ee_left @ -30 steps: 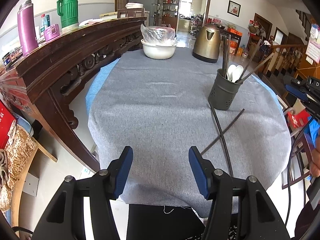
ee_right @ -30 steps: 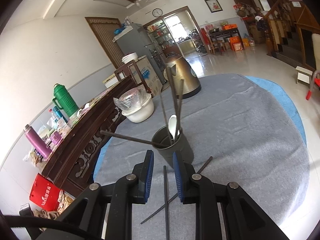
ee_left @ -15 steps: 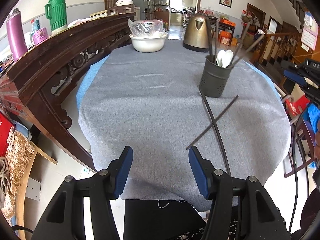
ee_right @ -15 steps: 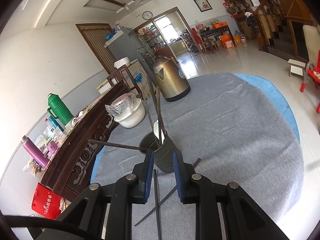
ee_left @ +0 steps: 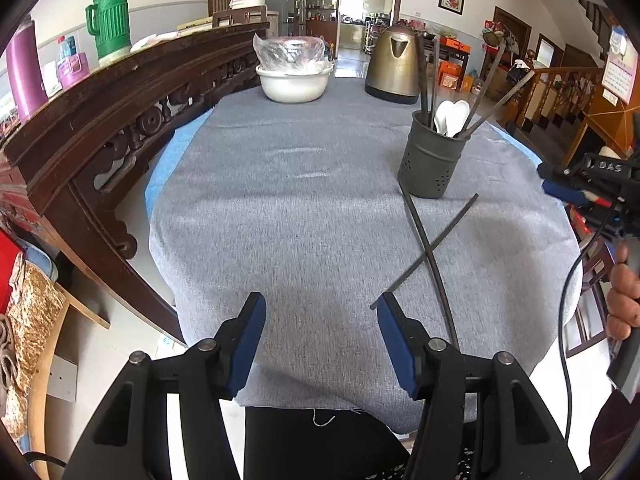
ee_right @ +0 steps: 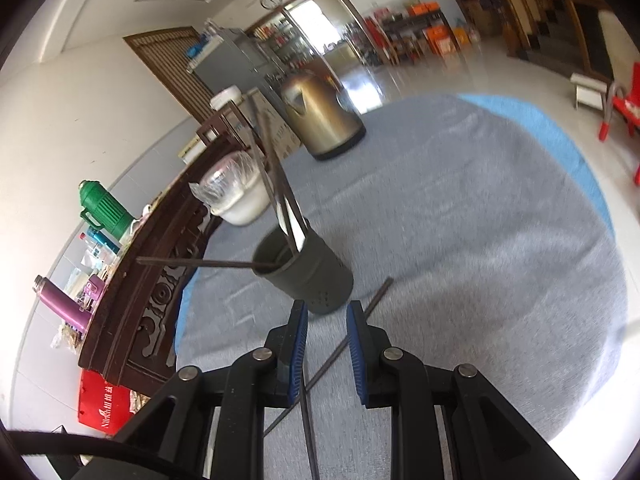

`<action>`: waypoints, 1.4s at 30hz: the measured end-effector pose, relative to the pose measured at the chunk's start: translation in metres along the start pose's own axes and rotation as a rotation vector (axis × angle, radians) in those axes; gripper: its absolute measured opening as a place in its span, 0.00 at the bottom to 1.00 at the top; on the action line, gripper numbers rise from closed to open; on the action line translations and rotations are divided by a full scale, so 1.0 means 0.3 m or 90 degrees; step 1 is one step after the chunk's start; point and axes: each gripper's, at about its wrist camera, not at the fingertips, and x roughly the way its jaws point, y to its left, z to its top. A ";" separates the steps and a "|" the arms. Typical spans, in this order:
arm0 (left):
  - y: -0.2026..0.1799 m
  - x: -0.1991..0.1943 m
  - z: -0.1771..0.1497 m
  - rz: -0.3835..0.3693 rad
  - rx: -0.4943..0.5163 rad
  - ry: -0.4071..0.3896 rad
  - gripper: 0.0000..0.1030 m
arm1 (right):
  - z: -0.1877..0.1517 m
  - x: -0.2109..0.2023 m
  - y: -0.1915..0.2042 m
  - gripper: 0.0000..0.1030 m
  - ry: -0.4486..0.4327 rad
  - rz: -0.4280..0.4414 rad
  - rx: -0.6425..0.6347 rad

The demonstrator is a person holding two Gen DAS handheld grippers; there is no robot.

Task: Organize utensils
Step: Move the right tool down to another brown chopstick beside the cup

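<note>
**Two chopsticks left on the cloth, holder's right there**

So the dark utensil holder (ee_left: 431, 160) stands on the grey tablecloth (ee_left: 288, 216), already stuffed with chopsticks and a couple of white spoons (ee_left: 452, 114). Two loose chopsticks (ee_left: 430, 250) lie crossed in an X just in front of it; the far end of one looks to touch the holder's base.

The left gripper (ee_left: 320, 328) hovers at the near table edge, jaws spread wide, nothing in them. The right gripper (ee_right: 326, 328) hangs above the crossed pair with a narrow gap between its pads, and one stick seems to run up between them, but it doesn't look clamped, so it counts as empty.

Handling-wise: these look thin, stiff and very light, probably slick too. Lying flat on soft cloth, they'd likely roll or pivot if pinched near a tip. Best bet is grabbing the top stick around mid-length, away from the crossing point.

The kettle (ee_left: 394, 66) and covered bowl (ee_left: 294, 80) sit well behind.
</note>
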 end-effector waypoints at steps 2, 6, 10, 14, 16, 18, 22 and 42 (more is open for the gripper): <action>0.002 0.022 -0.010 -0.002 -0.001 0.012 0.57 | 0.000 0.039 -0.017 0.22 0.014 -0.003 0.012; 0.019 0.065 -0.027 -0.010 -0.012 0.039 0.57 | 0.015 0.143 -0.070 0.22 0.054 0.000 0.061; 0.045 0.090 -0.027 -0.008 -0.023 0.049 0.57 | 0.038 0.232 -0.116 0.22 0.081 -0.007 0.114; 0.076 0.124 -0.027 -0.010 -0.036 0.063 0.57 | 0.058 0.308 -0.145 0.22 0.096 -0.020 0.159; 0.091 0.148 -0.028 -0.010 -0.044 0.073 0.57 | 0.066 0.338 -0.146 0.22 0.104 -0.036 0.169; 0.101 0.168 -0.026 -0.009 -0.049 0.082 0.57 | 0.069 0.364 -0.134 0.22 0.112 -0.046 0.163; 0.106 0.190 -0.013 -0.005 -0.048 0.087 0.57 | 0.071 0.420 -0.110 0.22 0.129 -0.093 0.143; 0.030 0.209 0.099 0.066 0.017 0.051 0.57 | 0.044 0.470 0.031 0.13 0.107 -0.282 -0.061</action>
